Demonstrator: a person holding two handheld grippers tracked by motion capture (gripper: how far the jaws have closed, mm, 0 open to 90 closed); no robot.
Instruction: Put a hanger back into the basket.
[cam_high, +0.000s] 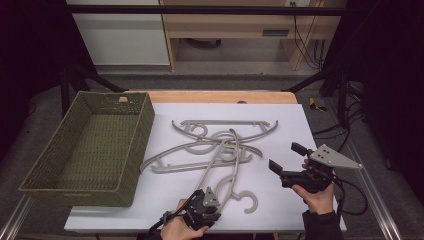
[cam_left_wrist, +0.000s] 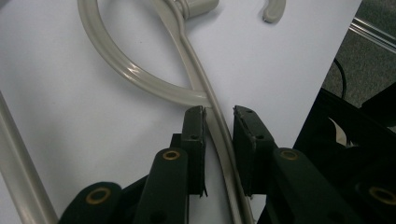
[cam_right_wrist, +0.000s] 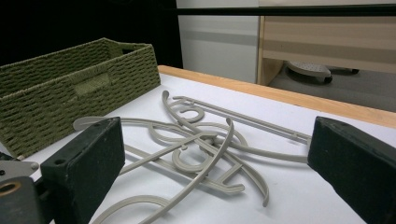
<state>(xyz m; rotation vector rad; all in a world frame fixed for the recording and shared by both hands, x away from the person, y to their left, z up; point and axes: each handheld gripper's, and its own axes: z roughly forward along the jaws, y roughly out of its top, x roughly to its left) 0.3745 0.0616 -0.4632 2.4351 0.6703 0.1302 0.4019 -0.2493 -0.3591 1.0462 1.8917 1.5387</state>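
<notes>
Pinching the thin arm of the nearest hanger, the left gripper sits at the near edge of the white surface, a little left of its middle; in the left gripper view both pads bracket the grey bar closely, though whether the right-hand pad actually presses on it cannot be told. That hanger's hook curls open just beside the gripper, toward the near right corner. Further right, the right gripper hangs above the right edge with its jaws spread wide and nothing between them. Beyond both, a tangled heap of grey hangers lies across the middle of the surface, overlapping one another. A green woven basket stands along the left edge, just beside the heap. No readable writing or brand mark shows on anything. Past the far edge, a wooden strip borders the surface.
</notes>
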